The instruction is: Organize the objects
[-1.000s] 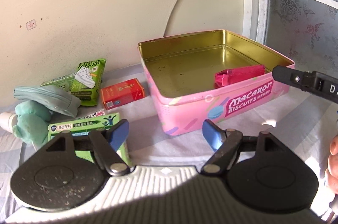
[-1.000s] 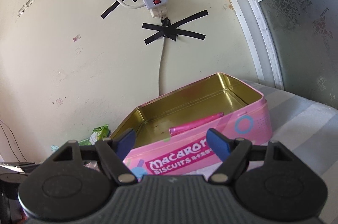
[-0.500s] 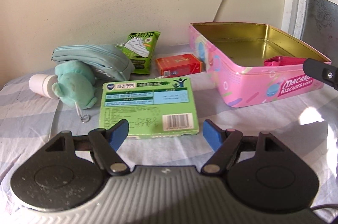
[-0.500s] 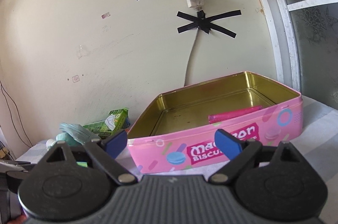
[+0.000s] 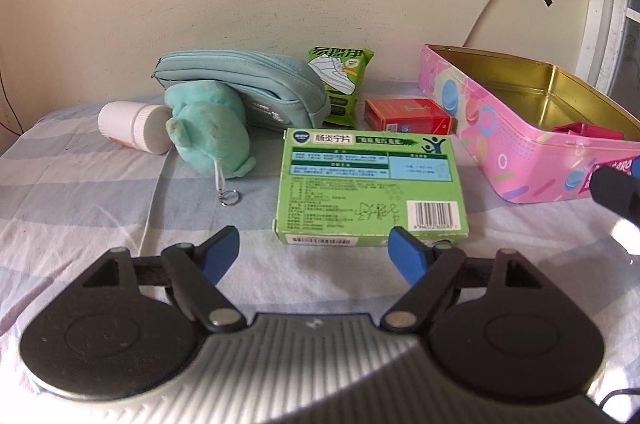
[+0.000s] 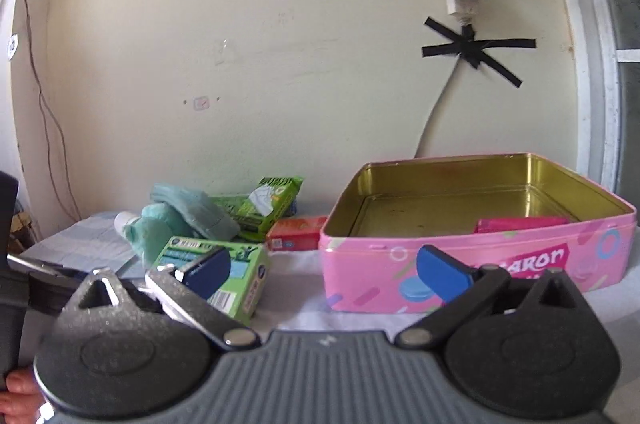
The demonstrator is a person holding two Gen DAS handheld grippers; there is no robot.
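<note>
A striped cloth covers the surface [image 5: 80,184] against a cream wall with taped cables. The pink tin [image 5: 520,152] stands open, a pink packet [image 6: 520,224] inside. Left of the tin lie a red box [image 5: 408,114], green box [image 5: 370,184], teal pouch [image 5: 248,84], plush toy [image 5: 212,132] and white bottle [image 5: 132,126]. The left tool [image 5: 314,252] and right tool [image 6: 320,270] are both opening, holding nothing.
</note>
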